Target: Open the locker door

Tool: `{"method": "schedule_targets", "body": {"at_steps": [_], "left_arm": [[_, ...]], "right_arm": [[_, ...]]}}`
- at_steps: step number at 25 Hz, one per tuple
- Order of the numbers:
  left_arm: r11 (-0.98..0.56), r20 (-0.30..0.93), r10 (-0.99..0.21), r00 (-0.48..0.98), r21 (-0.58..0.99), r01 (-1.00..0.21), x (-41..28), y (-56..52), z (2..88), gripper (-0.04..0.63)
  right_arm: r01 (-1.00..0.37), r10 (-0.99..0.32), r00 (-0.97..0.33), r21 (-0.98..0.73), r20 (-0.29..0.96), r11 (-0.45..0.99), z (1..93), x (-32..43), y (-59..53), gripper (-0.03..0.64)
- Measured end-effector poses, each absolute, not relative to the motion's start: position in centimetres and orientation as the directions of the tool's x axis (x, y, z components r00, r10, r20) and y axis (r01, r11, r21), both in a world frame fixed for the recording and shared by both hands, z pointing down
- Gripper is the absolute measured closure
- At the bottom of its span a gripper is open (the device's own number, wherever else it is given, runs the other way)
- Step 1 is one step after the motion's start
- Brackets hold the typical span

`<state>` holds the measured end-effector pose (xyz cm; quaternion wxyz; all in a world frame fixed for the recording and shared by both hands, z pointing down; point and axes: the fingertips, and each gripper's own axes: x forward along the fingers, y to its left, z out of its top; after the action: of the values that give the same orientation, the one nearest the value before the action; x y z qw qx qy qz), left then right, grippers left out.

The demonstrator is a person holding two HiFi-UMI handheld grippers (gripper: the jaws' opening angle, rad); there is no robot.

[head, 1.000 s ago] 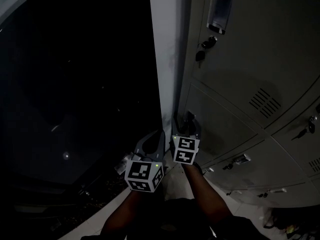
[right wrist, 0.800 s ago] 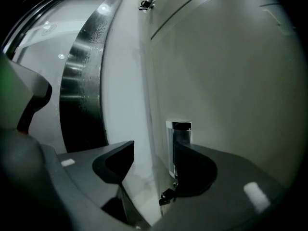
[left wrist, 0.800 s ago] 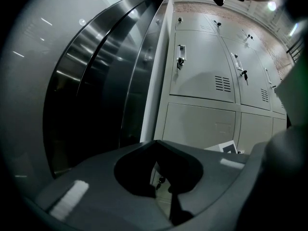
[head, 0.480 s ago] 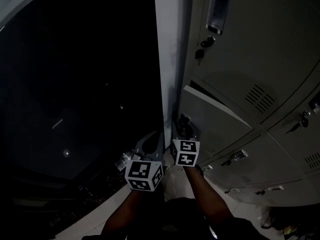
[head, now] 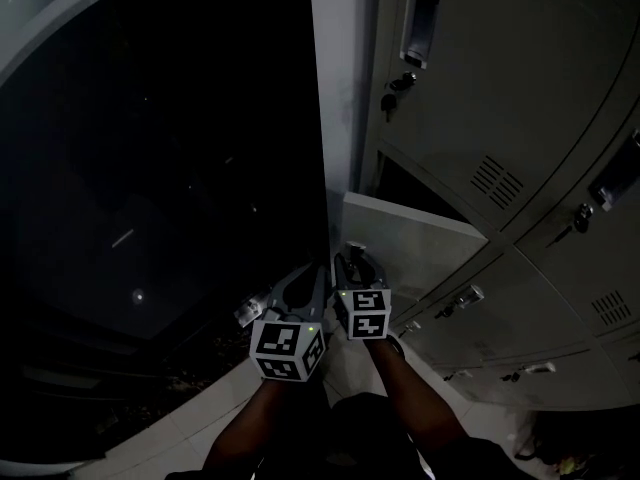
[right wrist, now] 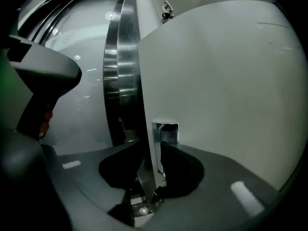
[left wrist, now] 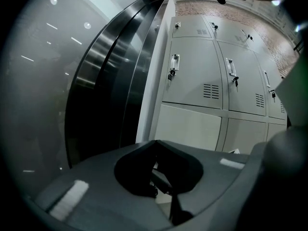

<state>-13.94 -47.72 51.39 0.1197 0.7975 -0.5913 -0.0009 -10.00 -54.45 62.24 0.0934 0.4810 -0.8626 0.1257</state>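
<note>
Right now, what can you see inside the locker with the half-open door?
Only a dark gap behind the swung-out locker door. The interior is in shadow and the door covers most of it, so any contents cannot be seen.

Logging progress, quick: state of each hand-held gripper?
Left hand-held gripper: closed, empty.
Right hand-held gripper: jaws just closing, clamped on locker door edge.

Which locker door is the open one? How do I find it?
Find the wall of pale grey metal lockers beside the white pillar. Go down the column nearest that pillar, below the shut door with the silver handle. The pale grey locker door there is the only one swung outward, with a dark gap behind it.
</note>
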Motion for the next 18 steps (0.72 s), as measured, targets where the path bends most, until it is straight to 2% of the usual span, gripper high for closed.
{"method": "schedule_targets", "body": {"at_steps": [18], "left_arm": [[-0.168, 0.143, -0.969, 0.199, 0.205, -0.964, -11.3, -40.9, 47.3, 0.591]], "right_arm": [[-0.761, -0.665, -0.629, -0.145, 0.402, 0.632, 62.4, -8.8, -44.6, 0.54]]}}
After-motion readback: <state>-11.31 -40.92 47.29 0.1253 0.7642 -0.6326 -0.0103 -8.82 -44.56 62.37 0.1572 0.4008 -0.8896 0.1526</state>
